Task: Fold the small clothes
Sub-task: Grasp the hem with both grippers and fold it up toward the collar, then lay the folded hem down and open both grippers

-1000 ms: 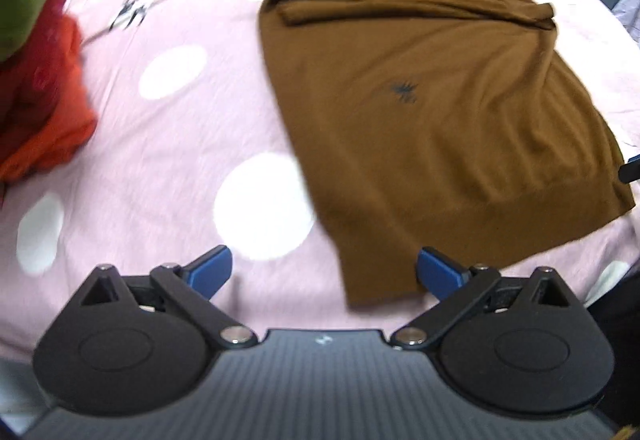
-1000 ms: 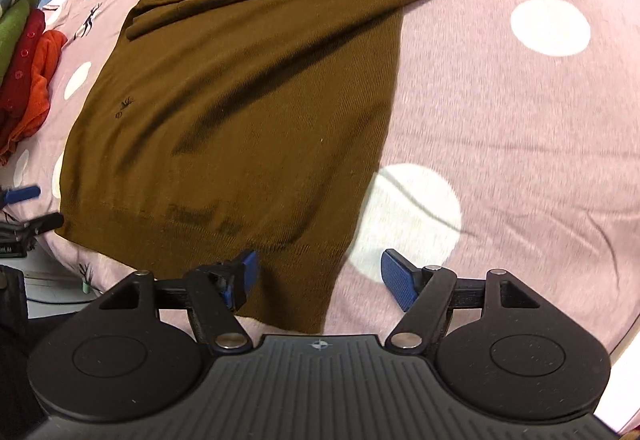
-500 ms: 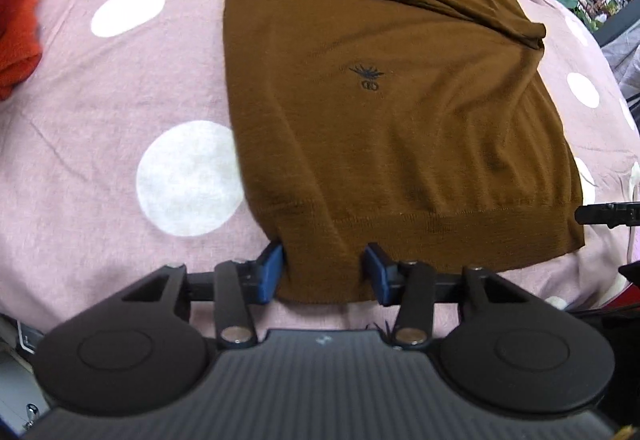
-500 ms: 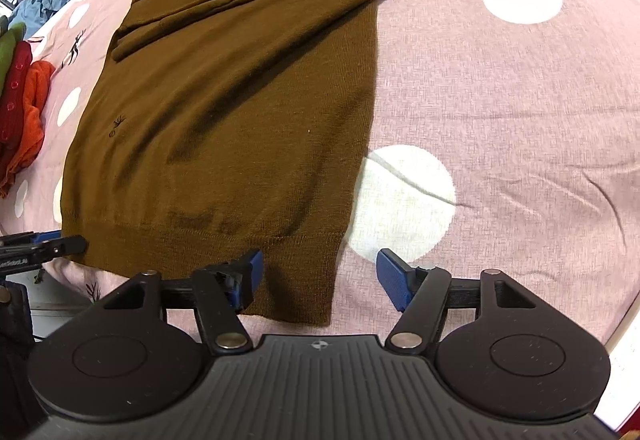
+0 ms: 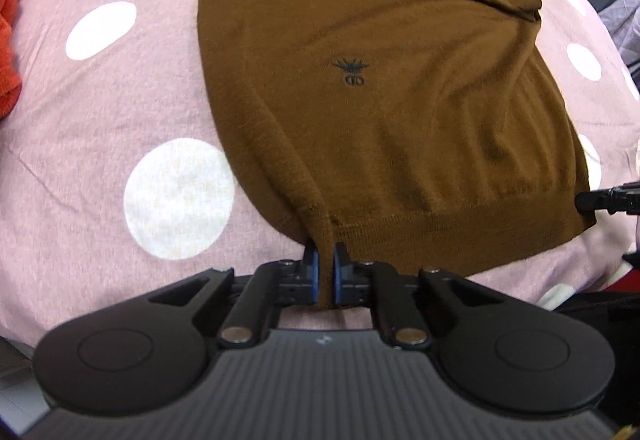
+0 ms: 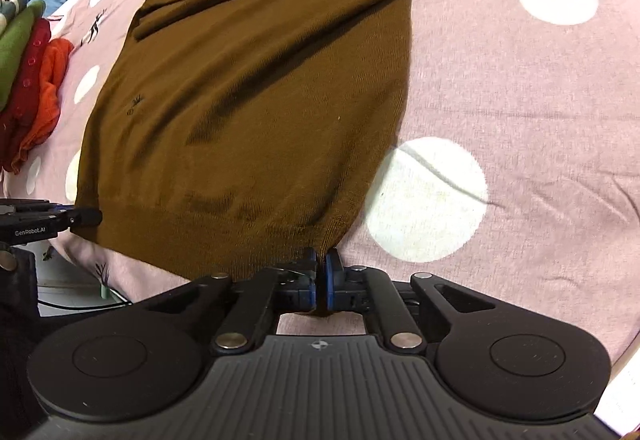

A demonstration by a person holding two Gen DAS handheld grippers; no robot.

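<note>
Left wrist view: your left gripper is clamped on the hem's left corner of the brown sweater, spread on the pink polka-dot bedsheet.
Right wrist view: your right gripper pinches the hem's right corner; folded clothes lie far left.

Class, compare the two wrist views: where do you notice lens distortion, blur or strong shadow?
Left wrist view: fisheye bulges the spotted bedcover; edges soft, brown sweater fairly sharp. Right wrist view: same bulge, dark crease shadows on the sweater, corners vignetted.
</note>
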